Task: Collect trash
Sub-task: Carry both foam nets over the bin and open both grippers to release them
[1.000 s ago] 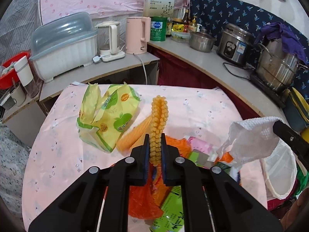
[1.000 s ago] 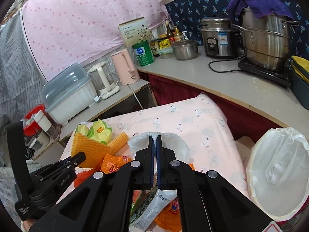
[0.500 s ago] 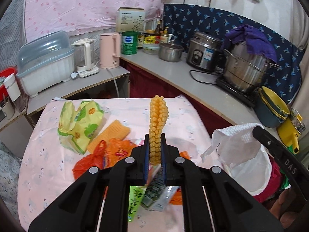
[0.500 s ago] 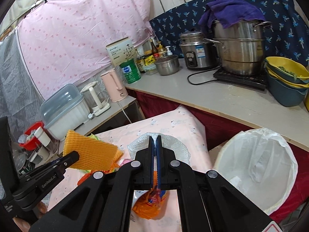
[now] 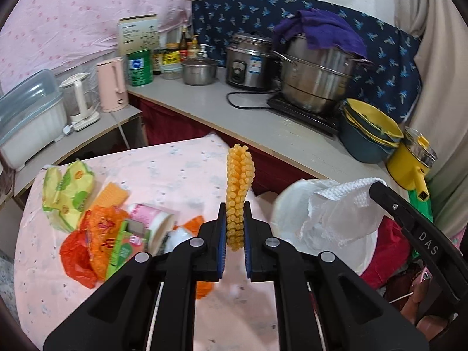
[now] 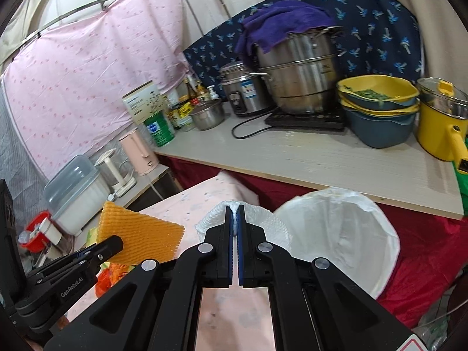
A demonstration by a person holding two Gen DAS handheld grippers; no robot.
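My left gripper [image 5: 235,204] is shut on a yellow foam net [image 5: 239,187], held upright above the pink table [image 5: 175,163]; the net also shows in the right wrist view [image 6: 137,239]. My right gripper [image 6: 235,213] is shut on a white foam net [image 6: 257,222], held beside the white-lined trash bin [image 6: 351,234]. The white net [image 5: 342,204] and bin [image 5: 359,257] show at right in the left wrist view. Loose trash lies on the table: a yellow-green wrapper [image 5: 67,193], an orange bag [image 5: 87,239], a green carton [image 5: 122,251] and a pink-white cup [image 5: 152,222].
A grey counter [image 5: 263,128] curves behind the table with a steel steamer pot [image 5: 316,82], rice cooker [image 5: 248,61], stacked basins [image 5: 371,134] and a yellow pot [image 5: 415,161]. A pink kettle [image 5: 112,84] and a dish box [image 5: 29,117] stand at left.
Both grippers have lifted and swung right with their foam nets, away from the trash pile and toward the trash bin, which now sits closer in both views.
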